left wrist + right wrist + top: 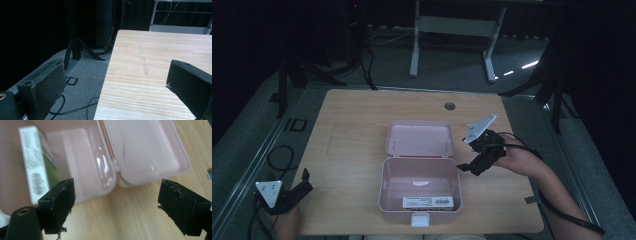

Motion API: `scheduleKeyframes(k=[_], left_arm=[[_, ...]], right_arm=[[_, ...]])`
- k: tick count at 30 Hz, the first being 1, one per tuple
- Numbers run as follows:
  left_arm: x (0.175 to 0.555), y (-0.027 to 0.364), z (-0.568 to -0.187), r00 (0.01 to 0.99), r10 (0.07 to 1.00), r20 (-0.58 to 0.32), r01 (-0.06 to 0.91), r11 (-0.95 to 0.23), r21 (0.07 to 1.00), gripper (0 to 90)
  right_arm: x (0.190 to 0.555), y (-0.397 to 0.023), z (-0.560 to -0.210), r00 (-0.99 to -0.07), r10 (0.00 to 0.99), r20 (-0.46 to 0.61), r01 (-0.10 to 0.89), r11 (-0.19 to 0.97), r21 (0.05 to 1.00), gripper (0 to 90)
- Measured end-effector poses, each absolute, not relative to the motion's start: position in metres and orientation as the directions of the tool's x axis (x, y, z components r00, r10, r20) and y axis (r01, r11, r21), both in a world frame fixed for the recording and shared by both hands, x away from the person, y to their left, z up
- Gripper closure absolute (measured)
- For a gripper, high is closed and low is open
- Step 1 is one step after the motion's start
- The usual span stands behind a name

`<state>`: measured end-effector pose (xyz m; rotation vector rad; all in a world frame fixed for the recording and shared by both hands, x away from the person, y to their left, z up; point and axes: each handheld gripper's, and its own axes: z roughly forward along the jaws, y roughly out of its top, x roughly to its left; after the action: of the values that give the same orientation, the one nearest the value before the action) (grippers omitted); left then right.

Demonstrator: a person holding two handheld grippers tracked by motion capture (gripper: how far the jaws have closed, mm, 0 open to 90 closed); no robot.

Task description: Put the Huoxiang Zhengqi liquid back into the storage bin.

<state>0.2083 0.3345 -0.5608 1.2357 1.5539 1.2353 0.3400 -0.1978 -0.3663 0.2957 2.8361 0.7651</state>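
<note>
High view showed a pink box (419,192) lying open near the middle of the wooden table (352,150), its lid (419,138) folded back flat and a white-labelled carton (428,202) lying inside against the near wall. The right gripper (466,167) hovered just beside the box's right edge, near the hinge, jaws spread wide with nothing between them. In the right gripper view the box and carton lay just beyond the jaw tips. The left gripper (304,181) sat well apart at the table's left corner, jaws likewise released and empty.
</note>
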Motion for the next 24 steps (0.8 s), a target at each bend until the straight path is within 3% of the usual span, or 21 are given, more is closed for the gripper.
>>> scheduleKeyframes(k=[10,20,24], left_arm=[[0.209,0.334,-0.561,-0.219,0.976,-0.004,0.216,0.052,0.975,2.6],[0.209,0.334,-0.561,-0.219,0.976,-0.002,0.215,0.051,0.975,2.6],[0.208,0.335,-0.561,-0.221,0.975,-0.008,0.214,0.057,0.975,2.6]], right_arm=[[0.357,-0.224,-0.402,-0.943,0.311,-0.119,0.219,0.848,0.483,13.1],[0.373,-0.234,-0.455,-0.904,0.407,-0.128,0.288,0.803,0.522,12.7],[0.375,-0.236,-0.471,-0.902,0.426,-0.069,0.320,0.768,0.556,12.7]])
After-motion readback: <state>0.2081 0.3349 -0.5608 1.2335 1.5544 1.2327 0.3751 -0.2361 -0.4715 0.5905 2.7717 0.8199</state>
